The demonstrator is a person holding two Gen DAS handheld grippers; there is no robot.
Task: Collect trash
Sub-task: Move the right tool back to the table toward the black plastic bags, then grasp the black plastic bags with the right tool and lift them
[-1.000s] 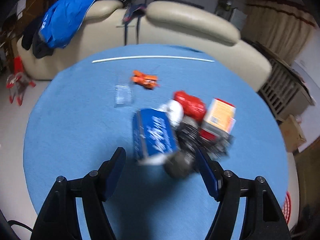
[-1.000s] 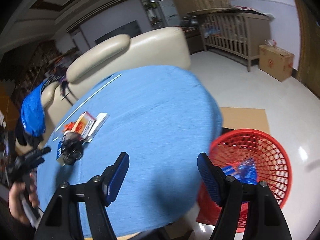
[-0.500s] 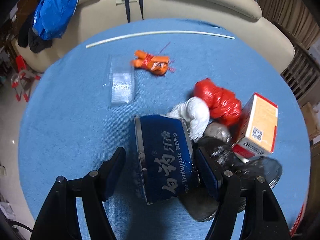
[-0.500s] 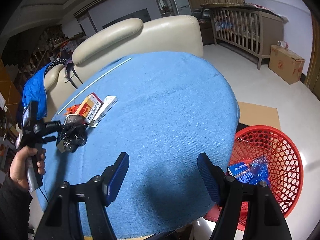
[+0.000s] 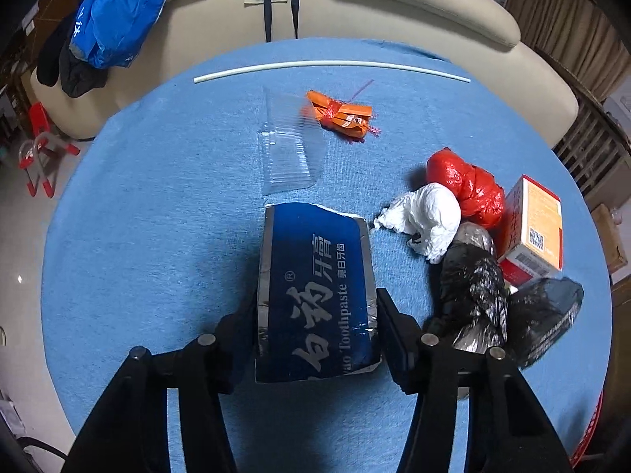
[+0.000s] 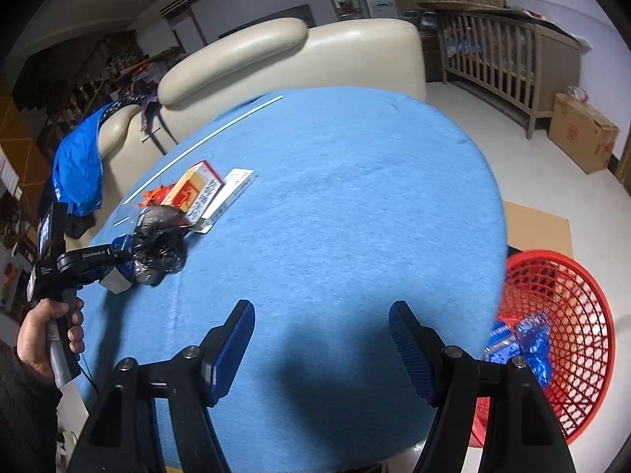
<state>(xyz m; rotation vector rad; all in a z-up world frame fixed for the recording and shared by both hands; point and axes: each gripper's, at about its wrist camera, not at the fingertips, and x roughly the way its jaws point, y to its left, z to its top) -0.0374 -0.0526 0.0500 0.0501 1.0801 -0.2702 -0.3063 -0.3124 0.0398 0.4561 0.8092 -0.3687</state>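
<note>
A blue toothpaste box [image 5: 311, 244] lies on the round blue table [image 5: 138, 236]. My left gripper [image 5: 315, 299] straddles its near end; the jaws are closing and both pads touch the box's sides. From the right wrist view the left gripper [image 6: 114, 258] is at the table's left edge, held by a hand [image 6: 47, 327], beside a black bag [image 6: 157, 236]. My right gripper [image 6: 321, 315] hangs open over bare cloth with nothing between its fingers. A red mesh basket [image 6: 572, 303] stands on the floor to its right, with blue wrappers [image 6: 524, 339] inside.
Right of the box lie a white tissue wad [image 5: 430, 216], a red bag [image 5: 465, 185], a black bag [image 5: 473, 287] and an orange carton [image 5: 532, 228]. Farther back are a clear plastic tray [image 5: 288, 149], an orange wrapper [image 5: 341, 114] and a white rod [image 5: 331, 65]. A cream sofa [image 5: 394, 12] stands behind.
The left gripper came down and forward over the toothpaste box, and its jaws narrowed onto the box's sides. The right gripper swung left from the basket toward the table, still open.
</note>
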